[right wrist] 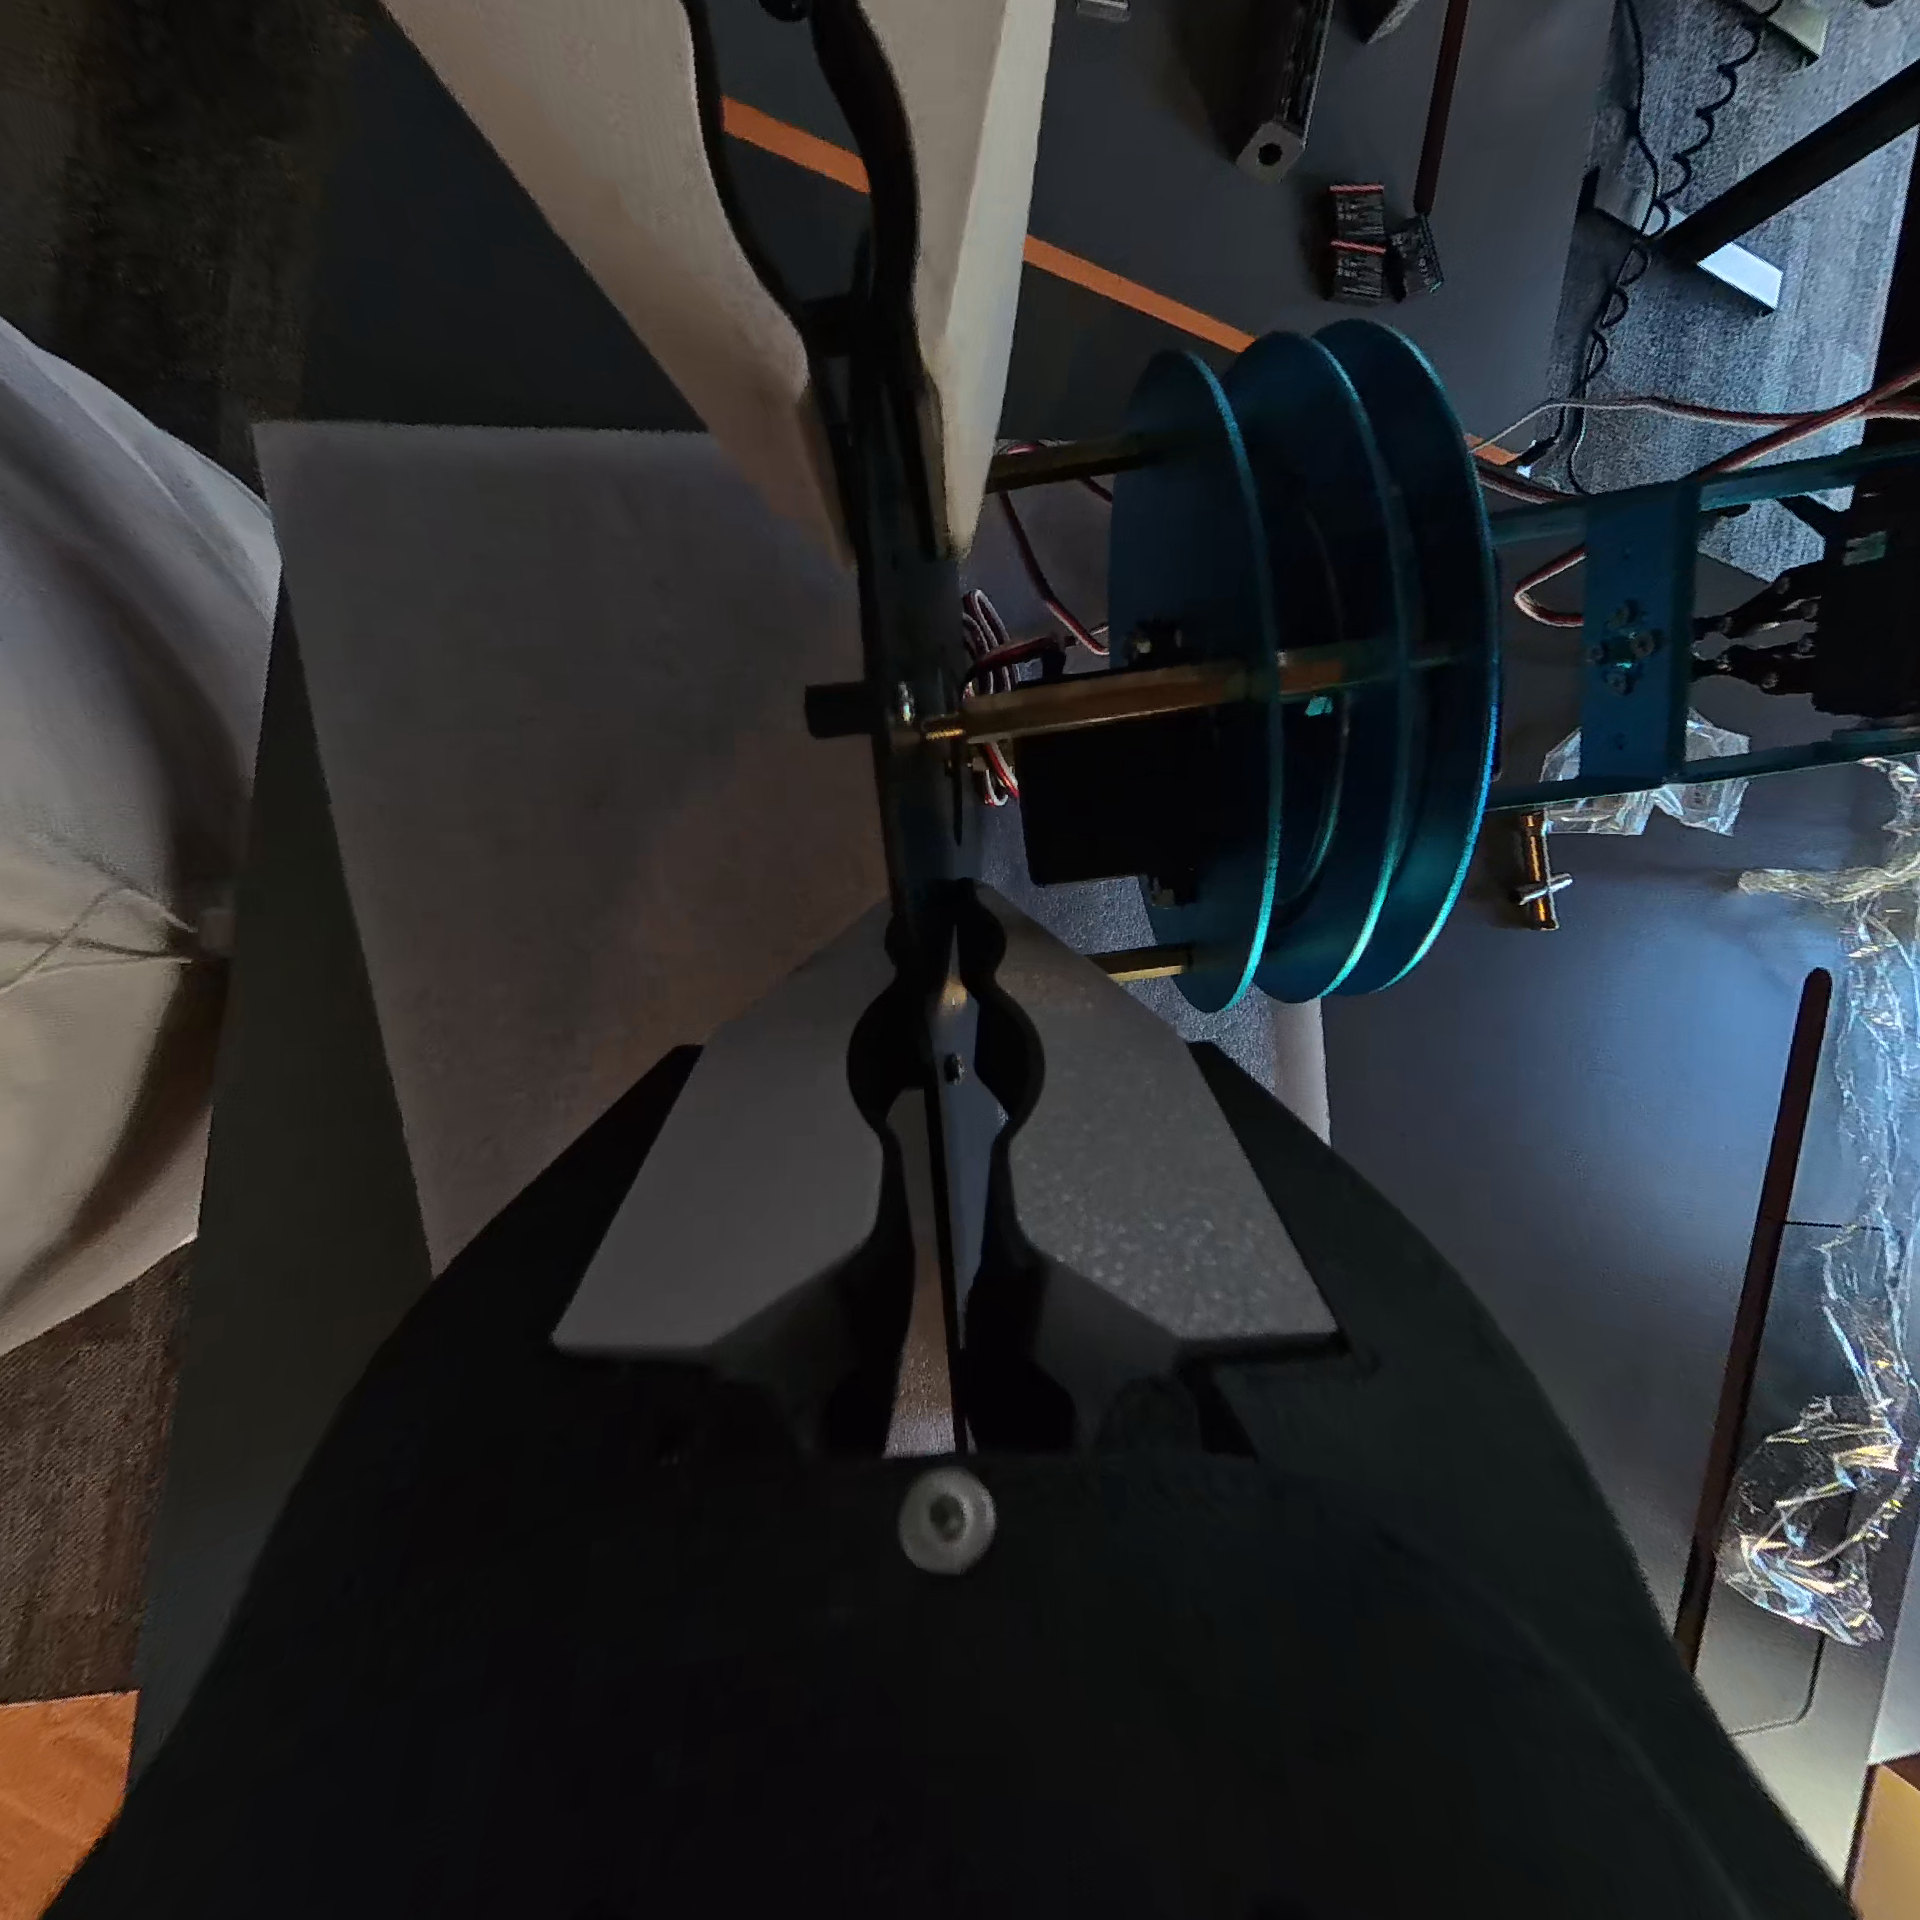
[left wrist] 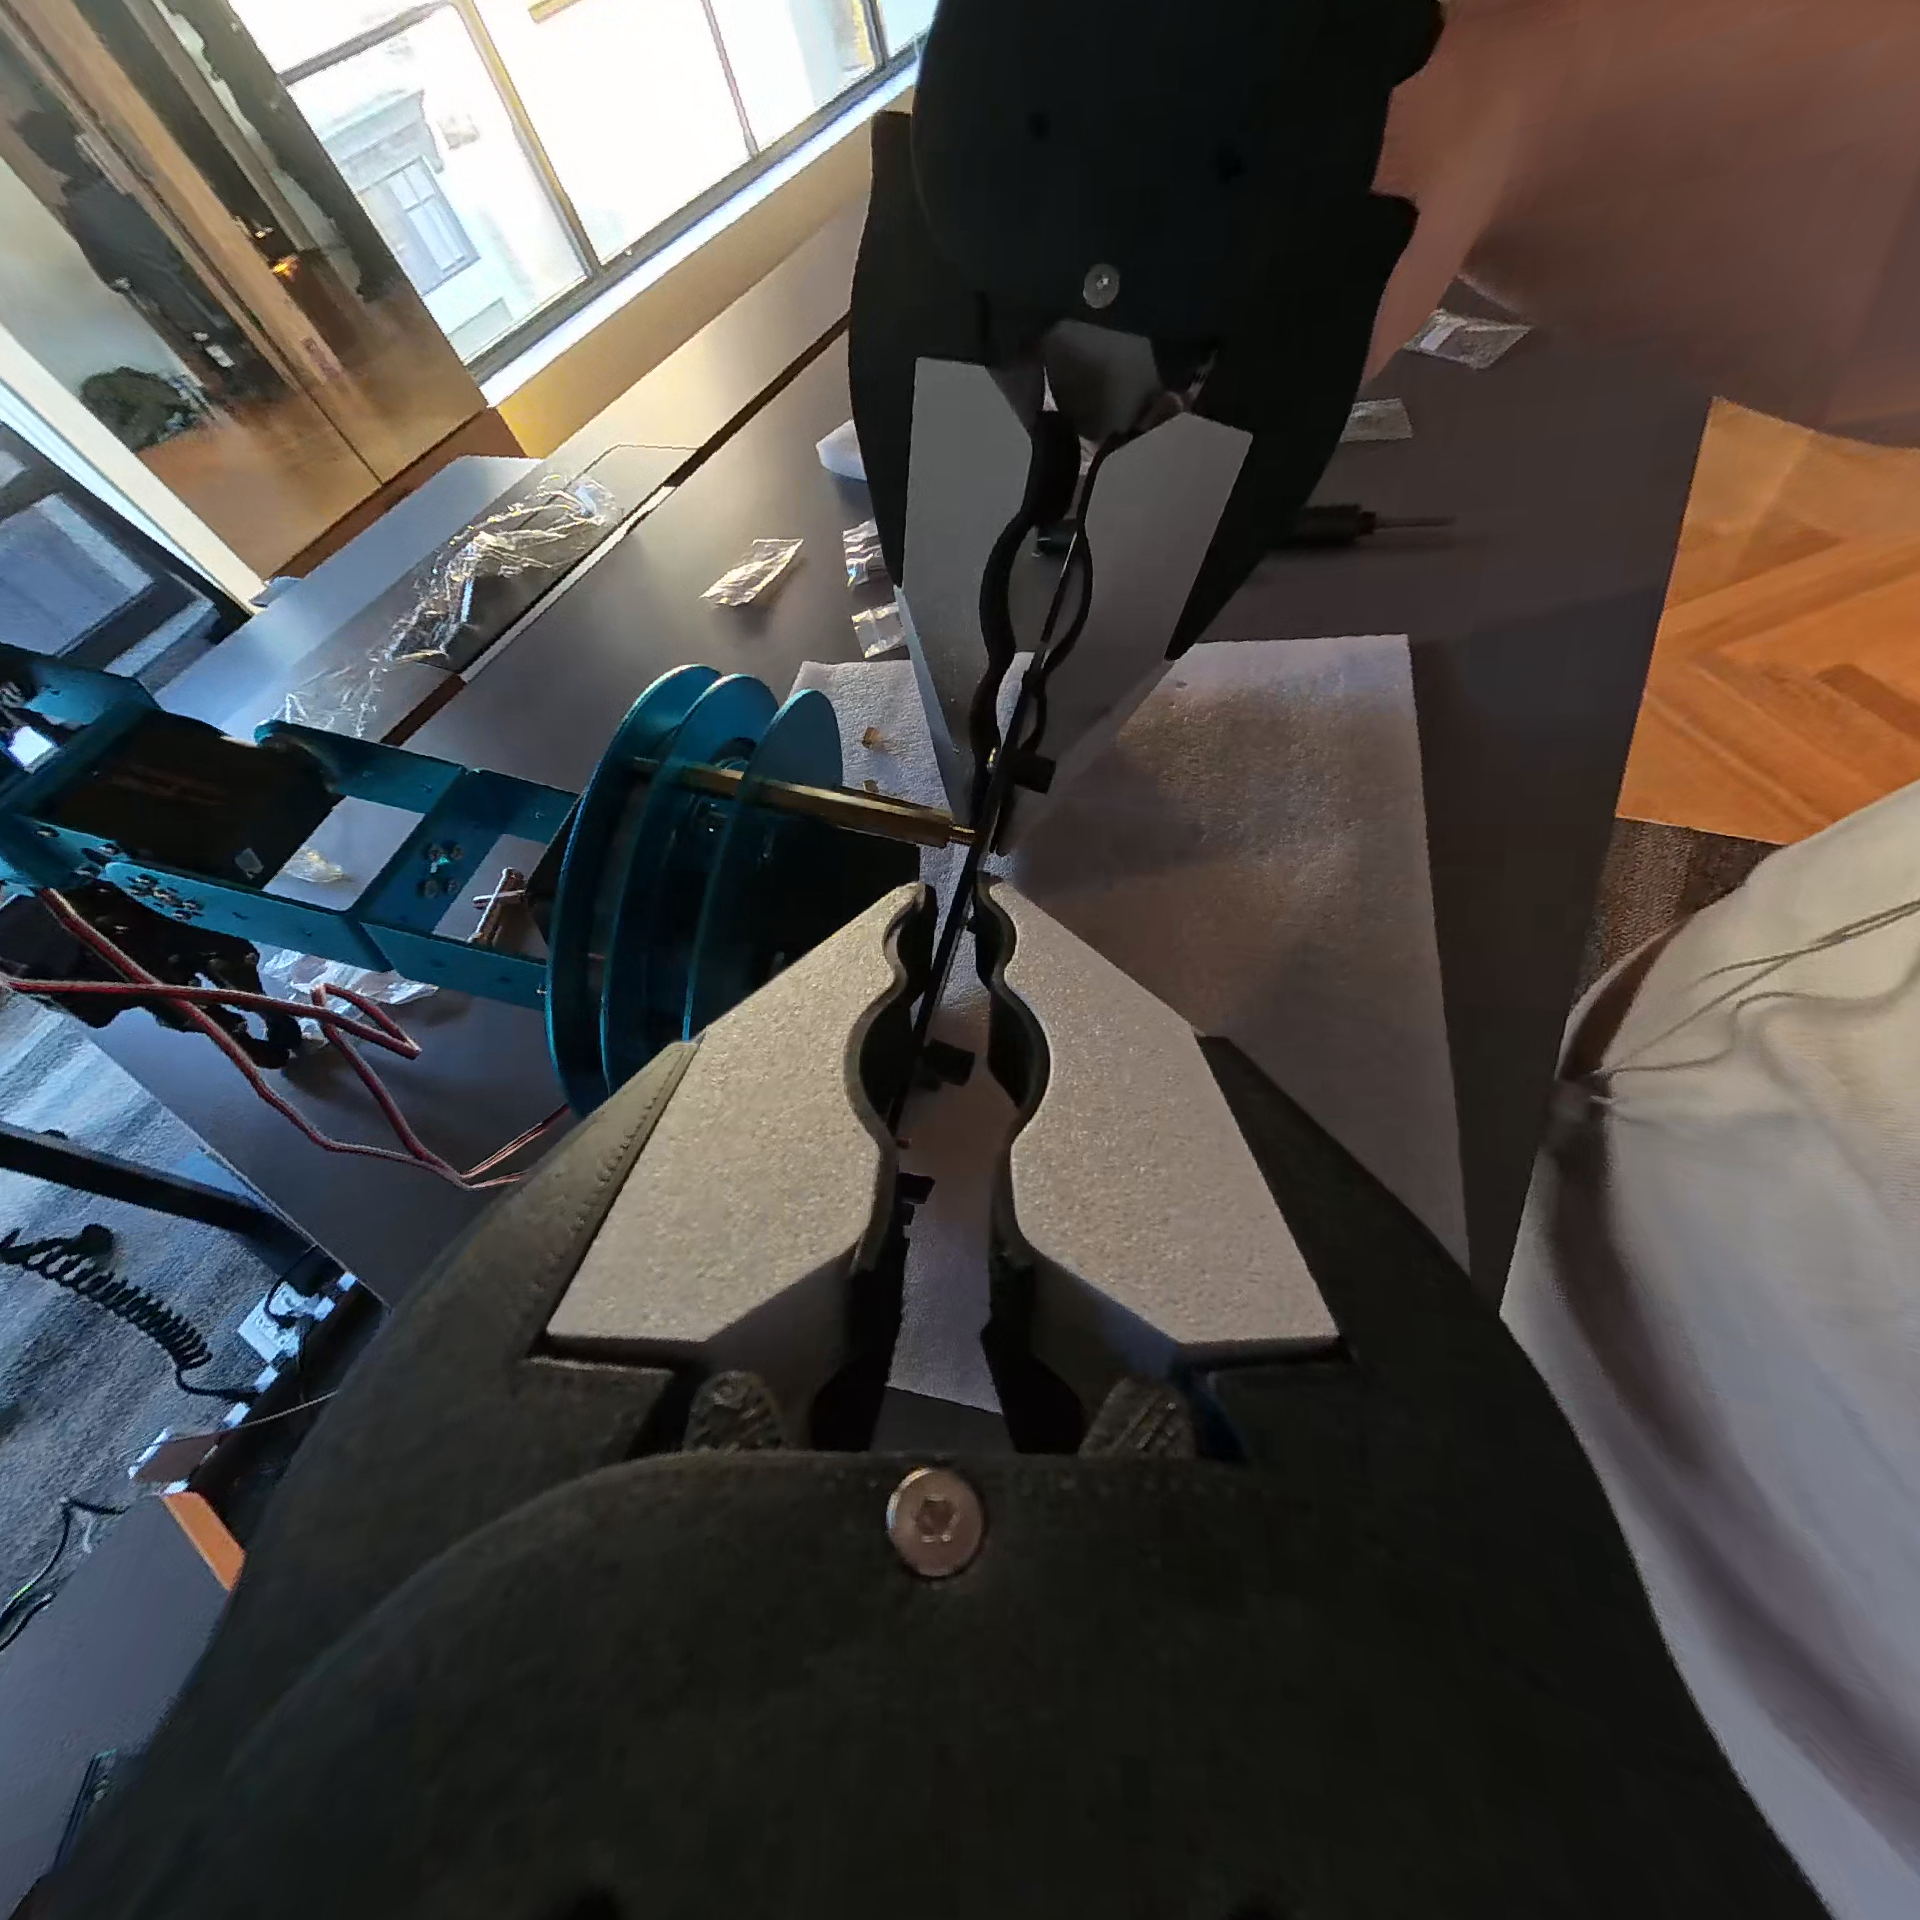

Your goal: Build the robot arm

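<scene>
Pinching one thin black plate (left wrist: 961,935) edgewise: both grainy grey tongs.

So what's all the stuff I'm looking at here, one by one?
Thin black plate: one, held edge-on between both grippers, against a brass rod's tip.
Blue discs: three, stacked on brass rods, lying sideways on the table.
Blue metal frame: one, behind the discs.
Red and white wires: several, by the frame.
White foam sheet: one, under the grippers.
Clear plastic bags: several, scattered.
Dark table: one.
Left gripper: fingers shut on the plate.
Right gripper: fingers shut on the plate.
</scene>
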